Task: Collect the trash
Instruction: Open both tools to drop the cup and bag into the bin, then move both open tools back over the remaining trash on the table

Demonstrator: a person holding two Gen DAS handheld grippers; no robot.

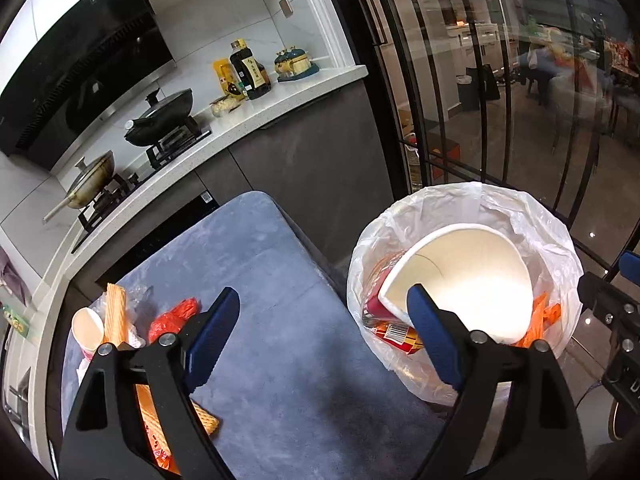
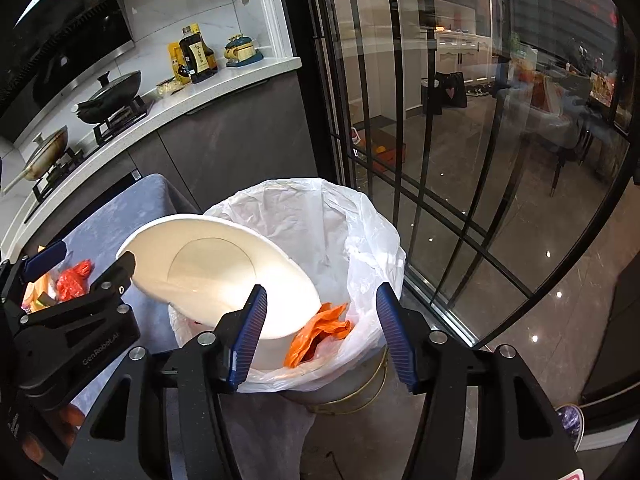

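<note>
The left gripper hangs with its blue-padded jaws spread wide and nothing between them, over the right edge of the grey-blue table and the bin beside it. The right gripper is likewise spread apart and empty, poised above the near rim of the trash bin, which stands just off the table's right edge and is lined with a white plastic bag. A large white paper bowl lies tilted inside the bin, its open mouth facing up and toward the table, resting on the rubbish below. Beside it in the bin sits a crumpled orange wrapper, and the left wrist view shows a red package with a barcode tucked under the bowl. Trash not yet collected lies near the table's left edge: a small white paper cup on its side, an orange ridged wafer-like strip leaning next to it, and a crumpled red bag just beside those. Another orange ridged piece lies at the near-left corner, partly hidden by the left gripper's body.
</note>
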